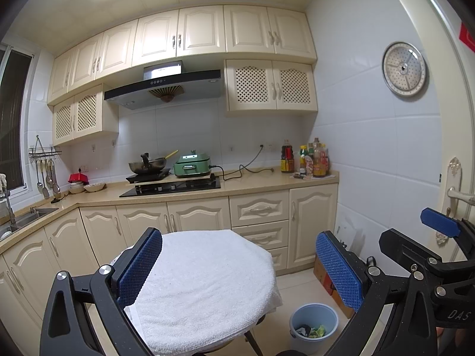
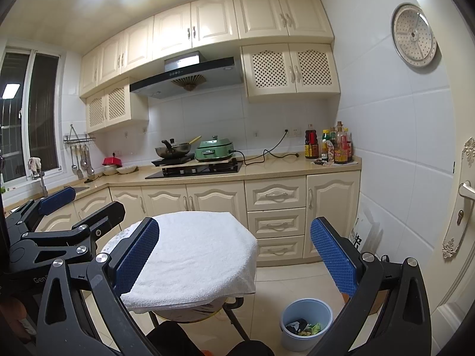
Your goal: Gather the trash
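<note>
A light blue bin [image 1: 314, 326] stands on the floor right of the small round table; it holds dark and green trash [image 1: 311, 330]. It also shows in the right wrist view [image 2: 305, 323] with the trash [image 2: 302, 327] inside. The table is covered by a white towel [image 1: 204, 290], also in the right wrist view [image 2: 190, 258]. My left gripper [image 1: 240, 267] is open and empty above the table. My right gripper [image 2: 234, 256] is open and empty too. Each gripper shows in the other's view: the right one [image 1: 439, 237], the left one [image 2: 77, 207].
Cream cabinets and a counter [image 1: 255, 185] run along the far wall, with a stove [image 1: 172, 188], wok, green cooker and bottles [image 1: 308, 160]. A sink [image 1: 26, 216] is at left. A door [image 2: 463, 207] is at right. Cartons [image 1: 326, 281] sit by the wall.
</note>
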`<state>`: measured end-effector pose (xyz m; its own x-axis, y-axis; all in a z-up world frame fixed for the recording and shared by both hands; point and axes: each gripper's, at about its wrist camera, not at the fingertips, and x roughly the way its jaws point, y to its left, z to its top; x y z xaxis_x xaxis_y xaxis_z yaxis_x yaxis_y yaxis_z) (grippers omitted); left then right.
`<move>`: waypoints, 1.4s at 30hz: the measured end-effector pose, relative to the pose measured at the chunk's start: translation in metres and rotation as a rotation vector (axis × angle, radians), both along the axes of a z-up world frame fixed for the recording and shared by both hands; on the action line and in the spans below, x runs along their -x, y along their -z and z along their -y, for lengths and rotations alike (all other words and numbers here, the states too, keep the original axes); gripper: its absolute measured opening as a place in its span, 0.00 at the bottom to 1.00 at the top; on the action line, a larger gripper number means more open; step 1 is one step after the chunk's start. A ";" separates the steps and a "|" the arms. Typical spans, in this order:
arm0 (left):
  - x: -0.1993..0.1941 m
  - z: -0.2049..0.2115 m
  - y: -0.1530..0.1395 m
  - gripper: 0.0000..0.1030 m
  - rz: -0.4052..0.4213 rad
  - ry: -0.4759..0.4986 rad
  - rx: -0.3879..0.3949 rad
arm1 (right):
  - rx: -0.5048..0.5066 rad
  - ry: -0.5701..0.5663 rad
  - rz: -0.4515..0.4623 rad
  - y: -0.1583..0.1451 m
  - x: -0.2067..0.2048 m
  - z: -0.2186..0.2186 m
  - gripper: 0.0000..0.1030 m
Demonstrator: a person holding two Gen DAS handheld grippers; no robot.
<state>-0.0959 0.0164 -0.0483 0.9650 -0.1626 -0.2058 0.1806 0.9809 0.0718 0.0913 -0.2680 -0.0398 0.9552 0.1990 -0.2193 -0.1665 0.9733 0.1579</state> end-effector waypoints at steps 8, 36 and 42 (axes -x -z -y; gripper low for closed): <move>-0.005 0.002 0.007 0.99 0.012 -0.002 -0.005 | -0.001 0.001 -0.004 0.002 0.002 -0.001 1.00; -0.008 0.001 0.014 0.99 0.010 -0.002 -0.007 | 0.000 0.000 -0.008 0.003 0.002 -0.002 1.00; -0.008 0.003 0.016 0.99 0.010 -0.005 -0.008 | -0.001 0.000 -0.009 0.002 0.002 -0.002 1.00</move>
